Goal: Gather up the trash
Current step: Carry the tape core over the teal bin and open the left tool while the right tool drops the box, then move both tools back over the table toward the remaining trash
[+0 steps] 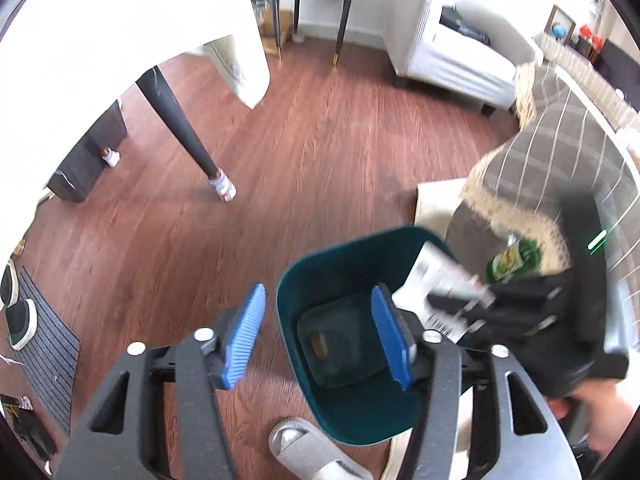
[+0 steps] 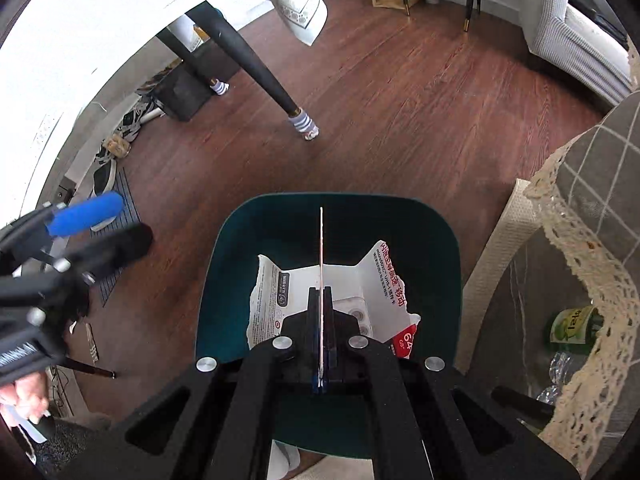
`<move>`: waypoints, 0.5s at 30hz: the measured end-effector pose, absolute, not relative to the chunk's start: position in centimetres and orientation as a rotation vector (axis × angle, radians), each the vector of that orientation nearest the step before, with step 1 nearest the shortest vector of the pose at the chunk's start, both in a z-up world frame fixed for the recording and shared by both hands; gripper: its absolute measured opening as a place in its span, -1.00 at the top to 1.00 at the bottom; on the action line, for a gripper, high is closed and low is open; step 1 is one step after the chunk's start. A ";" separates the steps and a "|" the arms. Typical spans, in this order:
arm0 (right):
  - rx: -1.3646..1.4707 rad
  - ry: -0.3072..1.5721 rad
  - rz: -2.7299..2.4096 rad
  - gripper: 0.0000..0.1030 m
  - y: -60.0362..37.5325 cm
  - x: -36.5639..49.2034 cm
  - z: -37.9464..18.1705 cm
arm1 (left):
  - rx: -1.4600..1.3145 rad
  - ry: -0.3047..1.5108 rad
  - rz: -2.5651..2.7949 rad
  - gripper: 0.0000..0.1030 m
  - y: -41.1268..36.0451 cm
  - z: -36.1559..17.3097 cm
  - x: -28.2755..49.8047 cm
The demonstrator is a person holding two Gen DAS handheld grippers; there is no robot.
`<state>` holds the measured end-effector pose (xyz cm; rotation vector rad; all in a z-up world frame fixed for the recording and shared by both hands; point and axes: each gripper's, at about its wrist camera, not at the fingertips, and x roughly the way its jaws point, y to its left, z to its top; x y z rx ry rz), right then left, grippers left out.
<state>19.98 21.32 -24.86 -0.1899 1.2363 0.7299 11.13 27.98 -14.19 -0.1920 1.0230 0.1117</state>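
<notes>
Hovering over the teal bin (image 2: 420,240), right gripper (image 2: 321,320) is pinching torn packaging (image 2: 384,280) (left gripper (image 1: 320,336) spread, empty); green bottle (image 2: 572,326) lower right is waiting.

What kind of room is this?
Probably a living room in someone's home. There's a white sofa, a wood floor and shoes on a doormat by the wall. A teal trash bin stands beside a cloth-covered table.
</notes>
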 end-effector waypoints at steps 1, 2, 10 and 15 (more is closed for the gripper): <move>-0.199 1.242 0.729 0.95 21.4 19.9 -25.1 | -0.207 1.003 0.106 -0.02 28.1 -13.3 11.3; -0.207 1.248 0.728 0.95 21.5 19.7 -25.3 | -0.227 0.975 0.102 0.00 28.2 -12.3 11.2; -0.248 1.243 0.741 0.06 21.1 18.6 -25.7 | -0.298 0.799 0.065 0.04 27.3 -6.3 10.8; -0.253 1.210 0.768 0.06 20.1 18.1 -24.5 | -0.275 0.740 0.063 0.04 26.3 -3.6 11.0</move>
